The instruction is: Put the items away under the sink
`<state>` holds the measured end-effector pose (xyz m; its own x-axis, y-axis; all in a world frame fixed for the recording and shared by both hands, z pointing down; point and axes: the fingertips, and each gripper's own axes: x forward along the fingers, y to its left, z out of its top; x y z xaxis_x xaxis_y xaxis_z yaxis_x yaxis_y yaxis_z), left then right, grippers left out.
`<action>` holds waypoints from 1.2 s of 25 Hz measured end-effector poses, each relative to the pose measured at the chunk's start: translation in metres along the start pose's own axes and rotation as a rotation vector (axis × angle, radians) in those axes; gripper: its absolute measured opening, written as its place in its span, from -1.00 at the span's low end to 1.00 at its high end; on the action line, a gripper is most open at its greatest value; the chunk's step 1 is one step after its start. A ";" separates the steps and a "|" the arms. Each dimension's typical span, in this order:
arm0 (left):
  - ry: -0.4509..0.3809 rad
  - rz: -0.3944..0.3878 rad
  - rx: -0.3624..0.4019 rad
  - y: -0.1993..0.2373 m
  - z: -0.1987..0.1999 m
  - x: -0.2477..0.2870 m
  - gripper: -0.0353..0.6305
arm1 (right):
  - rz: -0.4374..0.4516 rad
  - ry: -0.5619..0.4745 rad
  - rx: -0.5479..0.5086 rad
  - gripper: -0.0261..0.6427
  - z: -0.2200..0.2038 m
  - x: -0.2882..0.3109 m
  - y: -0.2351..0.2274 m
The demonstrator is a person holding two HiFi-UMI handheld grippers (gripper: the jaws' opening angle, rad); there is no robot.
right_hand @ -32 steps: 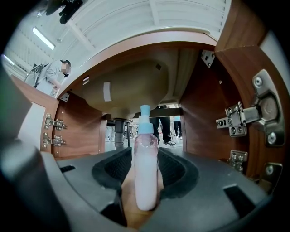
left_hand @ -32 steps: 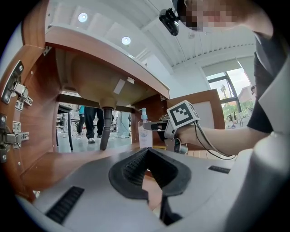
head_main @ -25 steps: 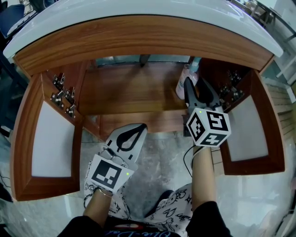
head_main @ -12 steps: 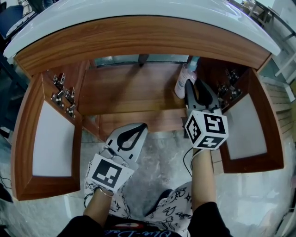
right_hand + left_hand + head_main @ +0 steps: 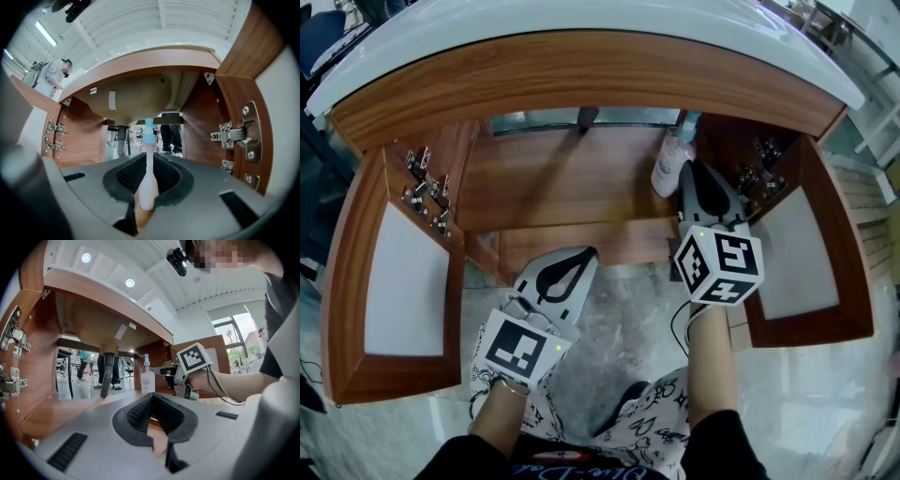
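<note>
A clear pump bottle [image 5: 668,167] with a blue pump stands on the wooden cabinet floor [image 5: 553,187] under the sink, at the right back. My right gripper [image 5: 692,171] reaches level into the cabinet just behind and right of it. Its jaws have just been closing and now stand almost together with nothing gripped. In the right gripper view the bottle [image 5: 149,129] shows through the thin slit beyond the tips of my right gripper [image 5: 149,157]. My left gripper [image 5: 584,255] is shut and empty, at the cabinet's front edge. From there the bottle [image 5: 147,380] stands upright beside the right gripper's tips.
Both cabinet doors hang open, the left door [image 5: 403,281] and the right door [image 5: 797,272], with metal hinges [image 5: 427,192] on the side walls. The sink's drain pipe [image 5: 107,376] comes down at the back middle. The white countertop [image 5: 581,19] overhangs the opening.
The right gripper's jaws have gone from wide open to nearly together, with the bottle left standing ahead of them. The left gripper has not moved.
</note>
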<state>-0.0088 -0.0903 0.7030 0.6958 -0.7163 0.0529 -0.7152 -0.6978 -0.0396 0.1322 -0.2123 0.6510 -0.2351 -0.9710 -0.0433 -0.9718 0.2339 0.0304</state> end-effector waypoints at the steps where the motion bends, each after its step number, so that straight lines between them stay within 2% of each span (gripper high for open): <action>1: 0.000 0.000 0.000 -0.001 0.000 0.000 -0.87 | 0.001 0.000 0.007 -0.79 0.000 -0.001 0.000; 9: 0.002 -0.010 -0.004 -0.005 -0.003 0.001 -0.87 | 0.029 0.002 0.038 -0.89 0.000 -0.009 0.003; 17: 0.008 0.002 -0.013 -0.003 -0.007 -0.002 -0.87 | 0.081 -0.025 0.082 -0.90 0.006 -0.014 0.008; 30: 0.009 -0.011 -0.027 -0.003 -0.012 -0.004 -0.87 | 0.141 0.000 0.043 -0.90 0.004 -0.024 0.028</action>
<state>-0.0097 -0.0850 0.7146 0.7035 -0.7080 0.0619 -0.7088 -0.7053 -0.0118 0.1103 -0.1822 0.6486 -0.3690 -0.9285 -0.0412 -0.9292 0.3696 -0.0067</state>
